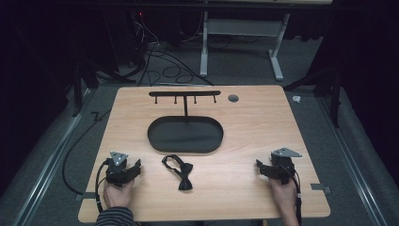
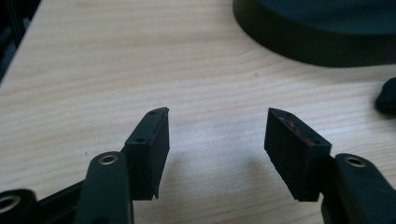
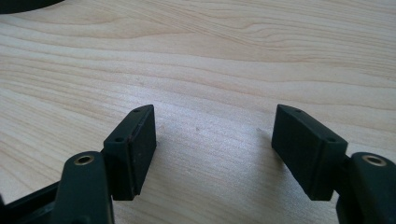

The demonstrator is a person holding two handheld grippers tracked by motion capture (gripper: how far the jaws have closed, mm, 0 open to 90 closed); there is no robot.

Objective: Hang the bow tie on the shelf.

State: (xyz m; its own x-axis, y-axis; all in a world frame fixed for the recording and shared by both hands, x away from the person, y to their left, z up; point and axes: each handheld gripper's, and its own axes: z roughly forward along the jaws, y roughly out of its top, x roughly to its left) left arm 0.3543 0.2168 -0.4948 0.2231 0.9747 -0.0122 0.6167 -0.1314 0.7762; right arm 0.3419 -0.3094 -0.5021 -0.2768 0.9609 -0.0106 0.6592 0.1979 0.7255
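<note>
Black fabric bow tie lies just right of the left gripper, well left of the right gripper. Both gape empty: nothing begun; likely next, a reach and pinch.

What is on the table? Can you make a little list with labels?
surface: wooden table
middle of table: black oval tray, nothing in it
behind tray: black rack with small hooks on a thin post
in front of tray: black bow tie lying flat on the wood
left hand-held gripper: open, holding nothing, left of the bow tie
right hand-held gripper: open, holding nothing, right of the bow tie
far edge of table: small round grey hole
</note>
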